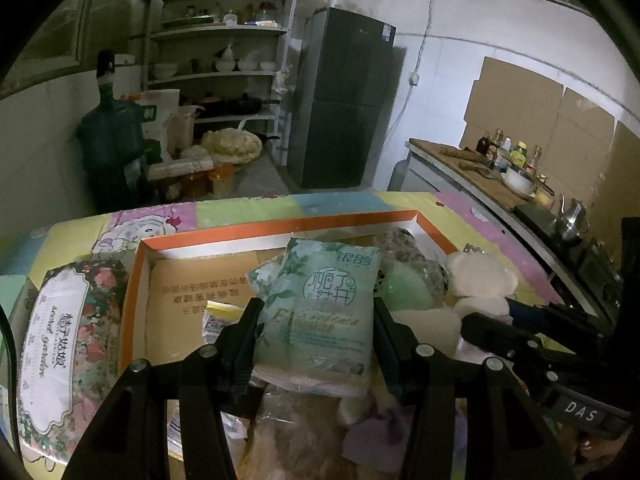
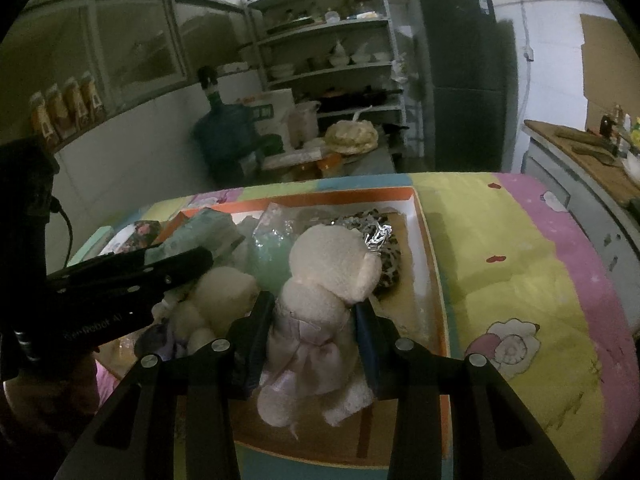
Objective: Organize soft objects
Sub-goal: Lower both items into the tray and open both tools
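The left tongs (image 1: 316,316) squeeze a green tissue pack (image 1: 320,312) from both sides. The pack is held up over the near part of a flat box with an orange rim (image 1: 276,226). The right tongs (image 2: 314,312) pinch a cream teddy bear (image 2: 320,300) in a pink dress around its middle, also over the box.

The box sits on a worktop with a bright patchwork cover (image 2: 520,260). The right half of the box is crowded: another cream plush toy (image 2: 224,296), a pale green soft thing (image 2: 272,268) and a spotted bundle (image 2: 384,256) lie close together. The left half shows bare cardboard floor (image 1: 192,292), so there is room there. A flowered tissue pack (image 1: 56,352) lies outside the box, right against its left wall. To the right of the box, the cover is wide and open up to the worktop edge. The two tongs are close beside each other.
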A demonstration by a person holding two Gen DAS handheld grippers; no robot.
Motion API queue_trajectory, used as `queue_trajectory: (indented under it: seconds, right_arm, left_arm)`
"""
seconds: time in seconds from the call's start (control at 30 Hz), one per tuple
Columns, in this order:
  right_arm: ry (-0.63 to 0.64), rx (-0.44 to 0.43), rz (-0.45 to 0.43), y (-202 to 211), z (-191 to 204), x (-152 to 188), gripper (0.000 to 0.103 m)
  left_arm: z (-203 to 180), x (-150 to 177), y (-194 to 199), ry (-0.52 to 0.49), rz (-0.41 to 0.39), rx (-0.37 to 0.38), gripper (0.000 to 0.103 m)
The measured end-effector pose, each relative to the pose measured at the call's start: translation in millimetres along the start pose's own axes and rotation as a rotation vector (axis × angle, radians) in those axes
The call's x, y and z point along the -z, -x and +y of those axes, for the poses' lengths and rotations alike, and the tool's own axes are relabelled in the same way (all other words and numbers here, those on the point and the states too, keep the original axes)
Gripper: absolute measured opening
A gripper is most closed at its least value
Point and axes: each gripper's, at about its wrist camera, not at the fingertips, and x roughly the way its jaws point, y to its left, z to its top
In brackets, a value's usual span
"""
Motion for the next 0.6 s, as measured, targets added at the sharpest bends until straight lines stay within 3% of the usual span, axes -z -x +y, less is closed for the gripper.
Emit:
queue_trajectory:
  seconds: [0.6]
  right_arm:
    - [-0.015, -0.012, 0.026, -12.8, -4.8, 2.6, 0.044]
  left_arm:
    - [-1.6, 1.6, -14.7, -0.004, 0.031, 0.008, 0.052]
